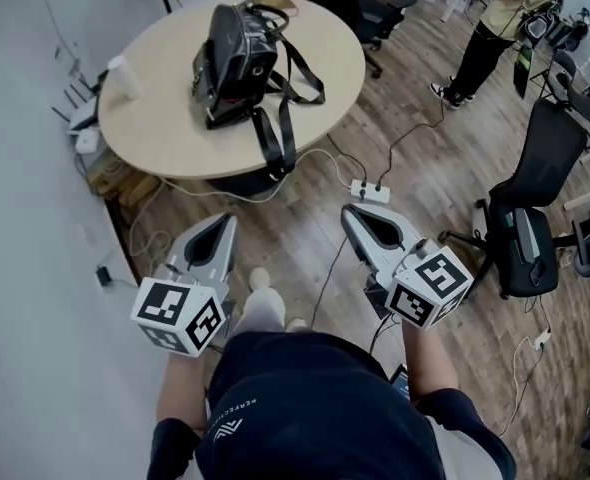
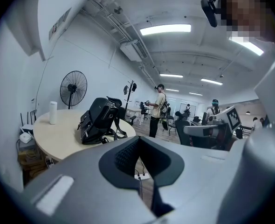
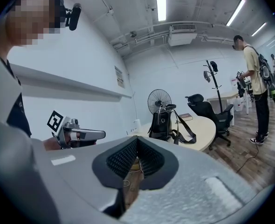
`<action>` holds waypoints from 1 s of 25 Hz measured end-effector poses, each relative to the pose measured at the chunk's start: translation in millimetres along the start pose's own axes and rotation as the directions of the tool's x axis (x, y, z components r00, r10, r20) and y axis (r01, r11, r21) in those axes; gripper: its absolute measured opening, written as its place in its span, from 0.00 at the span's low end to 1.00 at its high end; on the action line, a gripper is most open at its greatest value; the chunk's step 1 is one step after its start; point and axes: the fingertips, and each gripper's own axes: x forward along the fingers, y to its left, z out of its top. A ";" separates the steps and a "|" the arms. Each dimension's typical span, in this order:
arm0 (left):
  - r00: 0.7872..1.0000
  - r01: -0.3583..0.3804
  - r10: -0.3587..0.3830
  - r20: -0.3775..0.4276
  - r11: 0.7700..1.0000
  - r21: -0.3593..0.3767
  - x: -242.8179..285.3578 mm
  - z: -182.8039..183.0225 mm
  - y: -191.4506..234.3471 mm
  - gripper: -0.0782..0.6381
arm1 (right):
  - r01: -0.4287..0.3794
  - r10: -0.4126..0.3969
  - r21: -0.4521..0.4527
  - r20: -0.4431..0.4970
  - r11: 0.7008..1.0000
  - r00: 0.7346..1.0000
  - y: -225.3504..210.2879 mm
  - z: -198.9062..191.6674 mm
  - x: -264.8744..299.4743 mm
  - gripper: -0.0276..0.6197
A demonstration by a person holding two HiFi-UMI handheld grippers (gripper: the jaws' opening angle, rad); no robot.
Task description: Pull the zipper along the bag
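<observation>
A black bag (image 1: 237, 56) with long straps stands on a round beige table (image 1: 155, 133), well ahead of both grippers. Its zipper is too small to make out. My left gripper (image 1: 227, 218) is held low over the wooden floor, short of the table edge, jaws shut and empty. My right gripper (image 1: 347, 211) hovers beside it, also shut with nothing in it. From the left gripper view the bag (image 2: 99, 120) is far beyond the closed left gripper (image 2: 138, 139). In the right gripper view the bag (image 3: 161, 122) is distant past the closed right gripper (image 3: 136, 139).
A white cylinder (image 1: 120, 76) stands on the table's left side. A power strip (image 1: 370, 190) and cables lie on the floor between table and grippers. Office chairs (image 1: 530, 218) stand right; a person (image 1: 490, 28) stands far right. A fan (image 2: 73, 88) is behind the table.
</observation>
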 end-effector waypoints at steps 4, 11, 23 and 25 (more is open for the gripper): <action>1.000 -0.026 0.026 -0.009 0.999 0.030 13.3 5.0 12.2 0.13 | -0.019 0.019 -0.013 -0.003 1.000 1.000 -1.7 9.5 15.6 0.05; 0.999 -0.039 0.041 -0.034 0.997 0.064 52.5 14.1 47.6 0.13 | -0.027 0.027 -0.032 -0.013 0.999 1.000 -15.9 25.5 49.3 0.05; 0.998 0.016 -0.012 -0.059 0.997 0.075 111.9 44.2 113.5 0.15 | -0.018 0.018 -0.049 -0.008 0.999 1.000 -54.2 67.5 132.2 0.10; 0.998 0.023 -0.018 -0.061 0.997 0.072 120.0 46.8 123.9 0.16 | -0.017 0.017 -0.049 -0.003 0.999 1.000 -59.8 73.0 145.1 0.12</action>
